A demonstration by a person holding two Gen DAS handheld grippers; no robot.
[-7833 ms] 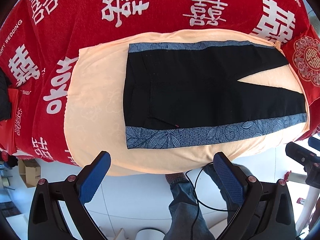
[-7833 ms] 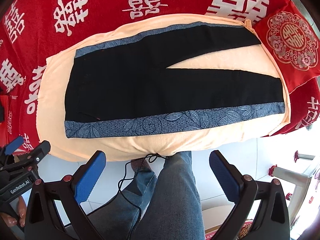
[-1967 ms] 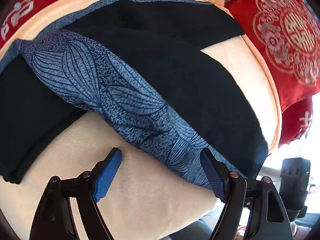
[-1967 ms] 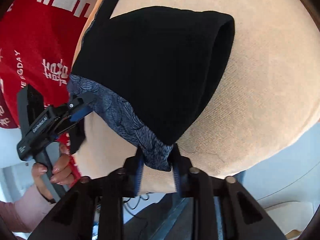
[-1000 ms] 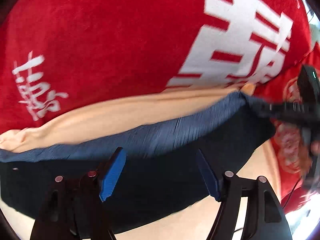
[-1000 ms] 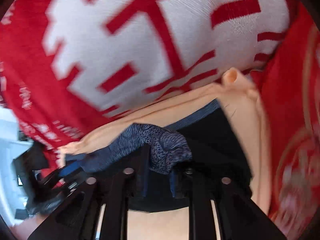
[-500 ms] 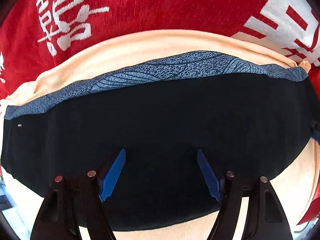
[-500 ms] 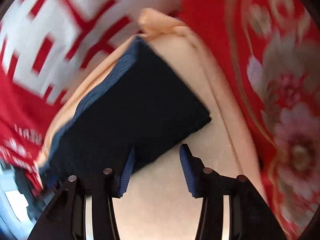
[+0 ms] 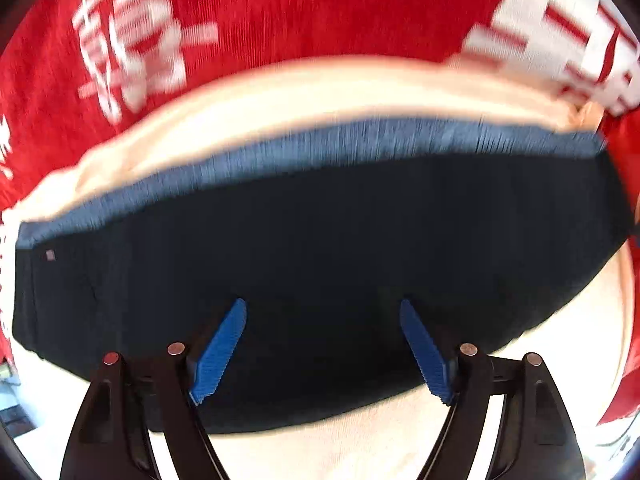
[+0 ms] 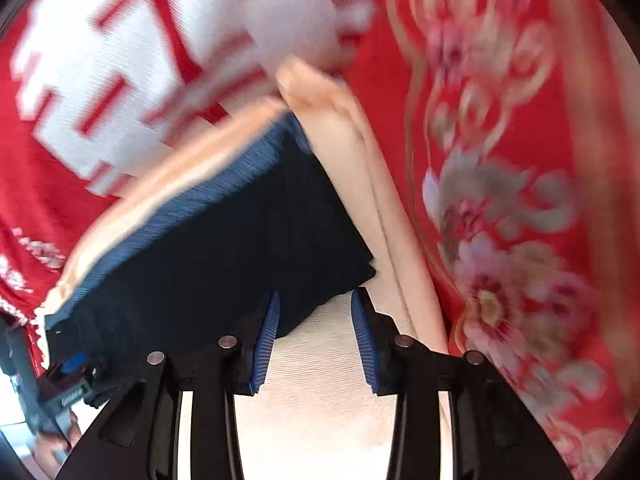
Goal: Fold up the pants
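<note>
The black pants (image 9: 320,240) lie folded lengthwise on a peach cloth (image 9: 304,92), with their blue patterned side stripe (image 9: 360,140) along the far edge. My left gripper (image 9: 322,304) hangs straight down over the middle of the black fabric. Its jaws are opening and nothing is pinched between them. In the right wrist view the leg end of the pants (image 10: 240,248) reaches down to my right gripper (image 10: 316,294). That gripper is open, and the near corner of the leg end lies between its fingertips without being pressed.
A red blanket with white characters (image 9: 280,12) covers the bed beyond the peach cloth (image 10: 320,380). A red embroidered cushion (image 10: 520,200) lies right of the leg end. A person's hand (image 10: 48,444) shows at the lower left of the right wrist view.
My right gripper has let go of the blue-striped leg end and now stands open at its corner. The left gripper has dropped closer to the pants and its jaws have widened.
</note>
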